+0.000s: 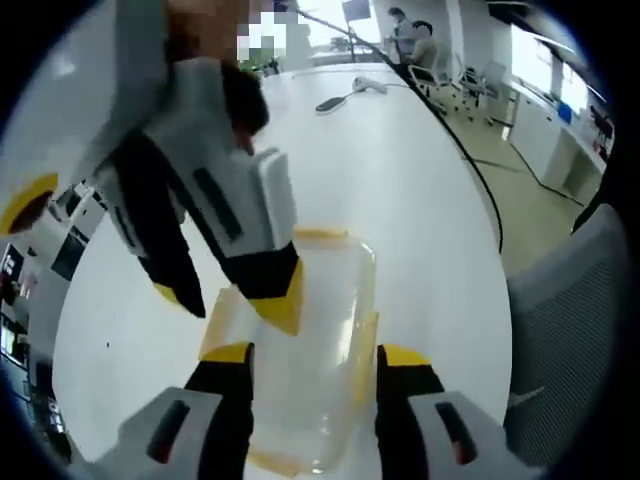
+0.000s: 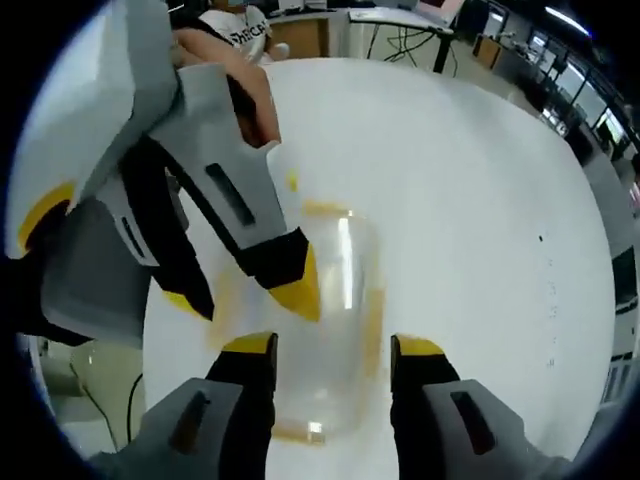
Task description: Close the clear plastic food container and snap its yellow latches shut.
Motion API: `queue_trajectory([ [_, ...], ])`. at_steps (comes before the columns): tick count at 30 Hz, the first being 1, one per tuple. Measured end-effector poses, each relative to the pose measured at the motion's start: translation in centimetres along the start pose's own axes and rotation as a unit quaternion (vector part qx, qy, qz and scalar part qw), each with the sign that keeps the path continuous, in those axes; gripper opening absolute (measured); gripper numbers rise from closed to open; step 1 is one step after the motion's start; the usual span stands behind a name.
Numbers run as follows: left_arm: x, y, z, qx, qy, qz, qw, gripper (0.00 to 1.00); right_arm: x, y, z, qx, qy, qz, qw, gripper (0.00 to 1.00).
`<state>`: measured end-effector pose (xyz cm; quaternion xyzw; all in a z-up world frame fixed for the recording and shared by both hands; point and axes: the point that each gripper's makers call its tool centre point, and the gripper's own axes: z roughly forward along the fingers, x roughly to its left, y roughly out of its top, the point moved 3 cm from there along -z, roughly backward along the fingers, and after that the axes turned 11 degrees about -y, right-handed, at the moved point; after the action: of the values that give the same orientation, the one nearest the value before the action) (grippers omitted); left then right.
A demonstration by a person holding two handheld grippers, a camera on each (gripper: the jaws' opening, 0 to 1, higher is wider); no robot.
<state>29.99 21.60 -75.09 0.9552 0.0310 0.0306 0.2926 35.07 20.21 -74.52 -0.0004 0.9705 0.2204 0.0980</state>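
Observation:
A clear plastic food container (image 1: 330, 290) with yellow latches on its sides lies on the white table (image 1: 400, 180), long side pointing away from me. My left gripper (image 1: 315, 360) is open, one jaw on each side of the container's near end. My right gripper (image 1: 228, 300) reaches in from the upper left, open, with one yellow tip over the container's left part and the other outside it. In the right gripper view the container (image 2: 345, 260) lies between the open right gripper (image 2: 332, 348), and the left gripper (image 2: 245, 295) comes in from the upper left. I cannot tell whether the latches are snapped.
A hand-held tool (image 1: 335, 101) and a white object (image 1: 370, 85) lie at the table's far end. A black cable (image 1: 470, 160) runs along the right edge. A grey chair (image 1: 570, 320) stands at the right. A person (image 2: 235, 25) sits beyond the table.

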Motion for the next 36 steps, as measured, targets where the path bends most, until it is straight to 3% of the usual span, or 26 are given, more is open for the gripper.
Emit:
queue_trajectory([
  [3, -0.2, 0.0, 0.2, 0.000, -0.010, 0.008, 0.9999, 0.49, 0.0, -0.3, -0.2, -0.027, -0.012, 0.032, 0.9990, 0.53],
  [8, -0.6, 0.2, 0.8, 0.004, -0.006, 0.006, 1.0000, 0.74, 0.4, -0.3, -0.6, -0.061, -0.013, 0.069, 0.9957, 0.62],
  [15, -1.0, 0.2, 0.6, 0.005, -0.014, 0.014, 0.9998, 0.84, 1.0, -0.6, -1.4, -0.068, -0.010, 0.081, 0.9943, 0.75],
  [21, -0.1, -0.5, 0.3, 0.010, -0.010, -0.013, 0.9998, 0.98, 2.0, -1.9, -1.8, -0.051, -0.022, 0.063, 0.9964, 0.84],
  [24, 0.9, -1.0, -0.4, 0.021, 0.020, -0.017, 0.9994, 0.99, 2.5, -2.6, -1.9, -0.034, -0.029, 0.053, 0.9976, 0.86],
  [26, 0.7, -1.4, -0.4, 0.023, 0.002, -0.023, 0.9995, 0.99, 2.8, -2.9, -1.8, -0.030, -0.033, 0.047, 0.9979, 0.88],
  [30, 1.3, -3.0, -0.4, 0.061, 0.001, -0.001, 0.9981, 0.99, 3.1, -4.0, -1.4, -0.001, -0.053, 0.010, 0.9985, 0.87],
  [36, 1.9, -3.7, -0.1, 0.077, -0.013, -0.007, 0.9969, 0.96, 3.6, -5.1, -0.9, 0.026, -0.061, 0.011, 0.9977, 0.83],
])
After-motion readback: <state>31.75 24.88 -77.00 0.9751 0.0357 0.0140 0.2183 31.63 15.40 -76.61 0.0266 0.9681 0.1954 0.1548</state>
